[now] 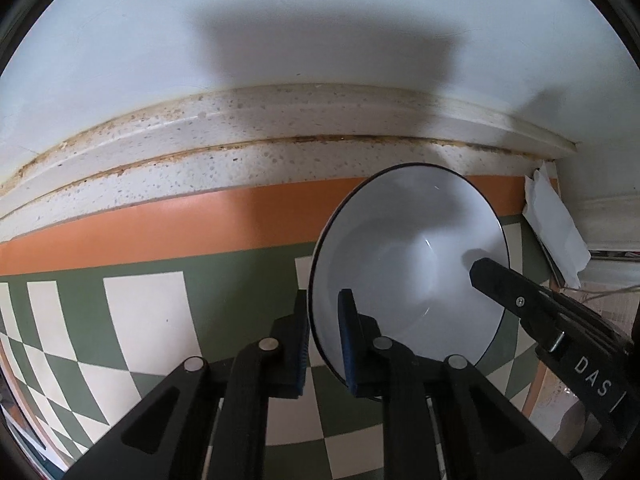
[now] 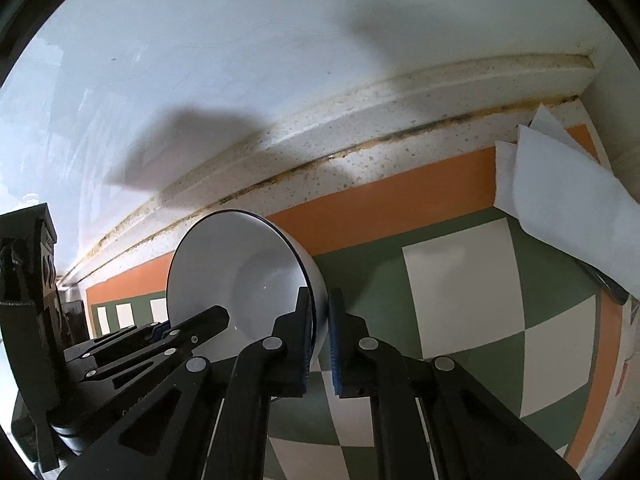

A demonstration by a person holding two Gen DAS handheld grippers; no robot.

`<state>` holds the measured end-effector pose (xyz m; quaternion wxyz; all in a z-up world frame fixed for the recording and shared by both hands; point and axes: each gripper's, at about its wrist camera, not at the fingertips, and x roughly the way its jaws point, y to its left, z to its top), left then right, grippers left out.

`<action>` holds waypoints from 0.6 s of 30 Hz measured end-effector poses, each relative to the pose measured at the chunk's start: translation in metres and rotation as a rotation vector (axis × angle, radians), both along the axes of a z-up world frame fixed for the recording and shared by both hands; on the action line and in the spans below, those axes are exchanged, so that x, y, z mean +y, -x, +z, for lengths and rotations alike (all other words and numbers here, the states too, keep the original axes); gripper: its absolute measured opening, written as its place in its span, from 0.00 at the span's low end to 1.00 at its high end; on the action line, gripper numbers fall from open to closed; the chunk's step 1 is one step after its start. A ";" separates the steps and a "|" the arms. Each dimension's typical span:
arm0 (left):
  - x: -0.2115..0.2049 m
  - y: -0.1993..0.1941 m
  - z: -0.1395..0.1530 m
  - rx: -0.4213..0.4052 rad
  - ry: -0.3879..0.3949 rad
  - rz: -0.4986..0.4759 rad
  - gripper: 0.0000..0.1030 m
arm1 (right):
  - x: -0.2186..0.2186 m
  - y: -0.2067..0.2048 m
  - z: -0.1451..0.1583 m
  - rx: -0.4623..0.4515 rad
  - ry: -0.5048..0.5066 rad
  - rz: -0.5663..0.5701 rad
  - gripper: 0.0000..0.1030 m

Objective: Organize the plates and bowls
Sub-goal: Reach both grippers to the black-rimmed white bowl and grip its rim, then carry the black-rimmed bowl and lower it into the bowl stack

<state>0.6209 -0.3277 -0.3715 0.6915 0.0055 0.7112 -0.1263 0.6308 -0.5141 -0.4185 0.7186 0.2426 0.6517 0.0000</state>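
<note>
A white bowl point(image 1: 408, 256) with a thin dark rim is held tilted above the checked mat. My left gripper point(image 1: 326, 340) is shut on the bowl's left rim. My right gripper point(image 2: 320, 340) is shut on its right rim, and the bowl point(image 2: 240, 276) faces the camera's left side there. The right gripper's finger point(image 1: 520, 300) shows inside the bowl's right side in the left wrist view. The left gripper point(image 2: 160, 340) shows at the lower left of the right wrist view.
A green, cream and orange checked mat point(image 1: 152, 312) covers the speckled counter point(image 1: 240, 160), which meets a white wall point(image 1: 280, 20). White folded paper point(image 2: 560, 192) lies at the right corner. A dark object point(image 2: 28, 300) stands at the far left of the right wrist view.
</note>
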 end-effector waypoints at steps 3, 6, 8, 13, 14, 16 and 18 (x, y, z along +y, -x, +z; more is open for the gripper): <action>0.002 0.011 0.013 -0.022 0.005 0.001 0.11 | 0.005 0.010 0.007 -0.007 0.001 0.015 0.09; 0.007 0.021 0.027 -0.043 0.005 -0.004 0.11 | 0.014 0.019 0.020 -0.020 0.000 0.026 0.08; 0.011 0.029 0.037 -0.055 0.008 -0.012 0.11 | 0.021 0.027 0.029 -0.031 -0.002 0.032 0.09; 0.019 0.050 0.065 -0.086 0.031 -0.022 0.11 | 0.033 0.055 0.060 -0.072 0.007 0.050 0.09; 0.023 0.057 0.071 -0.091 0.037 -0.026 0.11 | 0.031 0.062 0.066 -0.080 0.006 0.052 0.09; 0.029 0.070 0.085 -0.101 0.048 -0.032 0.11 | 0.035 0.078 0.078 -0.092 0.007 0.054 0.09; 0.029 0.083 0.094 -0.110 0.055 -0.041 0.11 | 0.037 0.096 0.090 -0.102 0.004 0.055 0.09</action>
